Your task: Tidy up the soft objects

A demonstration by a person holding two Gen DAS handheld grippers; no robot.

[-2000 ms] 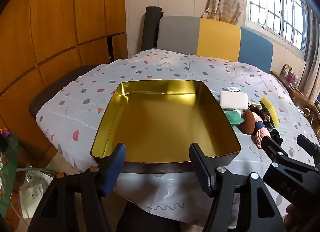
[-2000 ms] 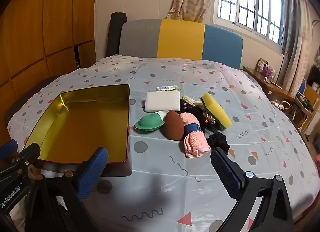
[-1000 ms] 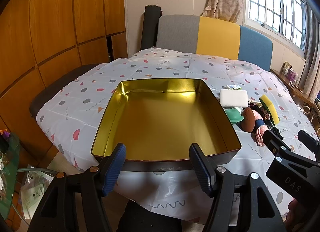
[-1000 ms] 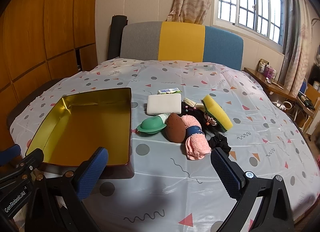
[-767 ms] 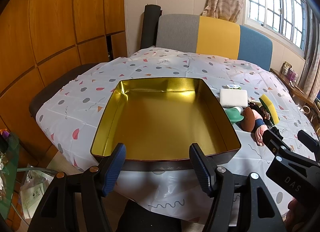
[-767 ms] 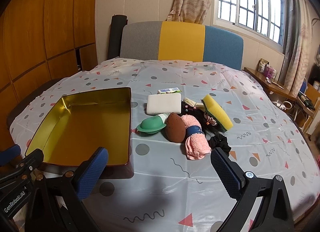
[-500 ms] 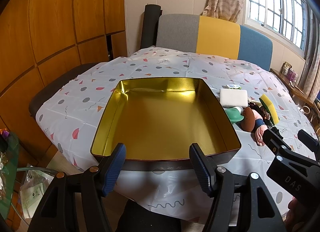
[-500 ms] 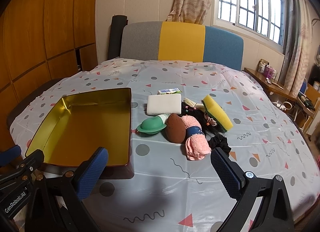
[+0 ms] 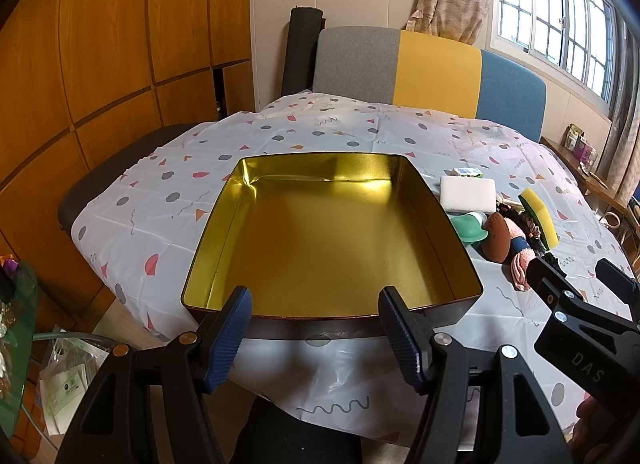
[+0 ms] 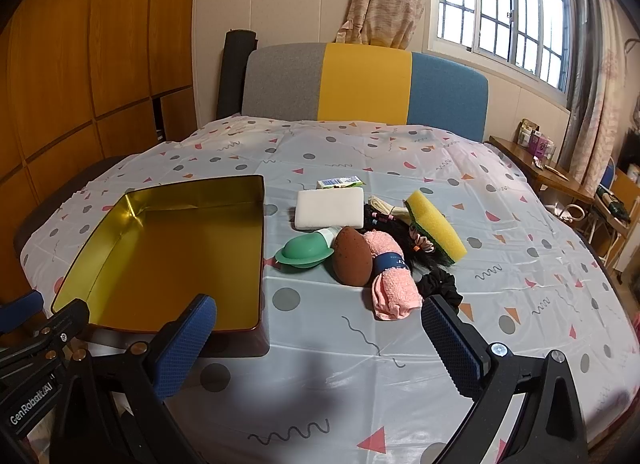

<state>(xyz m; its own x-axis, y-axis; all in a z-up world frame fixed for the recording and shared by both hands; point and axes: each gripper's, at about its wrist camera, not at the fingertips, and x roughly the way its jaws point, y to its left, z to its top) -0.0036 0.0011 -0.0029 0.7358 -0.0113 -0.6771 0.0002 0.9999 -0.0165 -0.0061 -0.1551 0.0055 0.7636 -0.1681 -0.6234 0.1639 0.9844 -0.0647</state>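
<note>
An empty gold-lined tin tray [image 9: 448, 224] [image 10: 260, 248] lies on the patterned tablecloth. To its right is a pile of soft things: a white sponge [image 10: 329, 208], a green silicone piece [image 10: 304, 250], a brown egg-shaped sponge [image 10: 352, 256], a rolled pink towel [image 10: 394, 284], a yellow scouring sponge [image 10: 436, 226] and a black scrunchie [image 10: 440, 284]. My left gripper [image 9: 316, 328] hangs open in front of the tray's near wall, holding nothing. My right gripper [image 10: 320, 344] stands wide open and empty over the cloth, short of the pile.
A small green-and-white packet [image 10: 340, 182] lies behind the white sponge. A grey, yellow and blue padded backrest [image 10: 366, 84] runs along the table's far side. Wooden wall panels stand at the left, a side table with clutter [image 10: 540, 156] at the right.
</note>
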